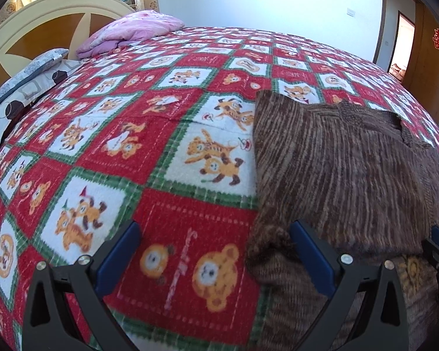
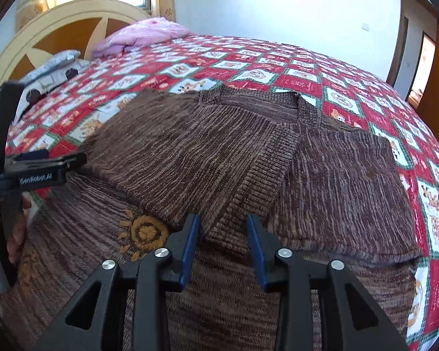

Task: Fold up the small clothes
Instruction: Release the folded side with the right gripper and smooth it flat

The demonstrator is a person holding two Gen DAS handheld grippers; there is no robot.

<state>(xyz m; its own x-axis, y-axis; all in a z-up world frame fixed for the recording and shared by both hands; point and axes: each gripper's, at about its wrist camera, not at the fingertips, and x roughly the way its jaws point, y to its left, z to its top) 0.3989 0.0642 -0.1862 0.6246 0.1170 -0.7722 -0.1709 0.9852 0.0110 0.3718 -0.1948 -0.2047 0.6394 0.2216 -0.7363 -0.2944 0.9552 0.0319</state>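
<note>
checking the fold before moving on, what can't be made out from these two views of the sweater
- Hem of the brown sweater: right wrist view, hidden behind the right tongs and cut off by the bottom edge.
- Sweater's right part: left wrist view, cut off by the right edge.
- Orange sun motif: partly under the folded sleeve, blurred.
- Left tongs: right wrist view shows only their side, so their gap is unseen there.

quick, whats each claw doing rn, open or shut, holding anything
Left claw: open wide, holding nothing; one finger rests over the brown sweater's edge.
Right claw: partly open above the sweater, nothing gripped.
</note>
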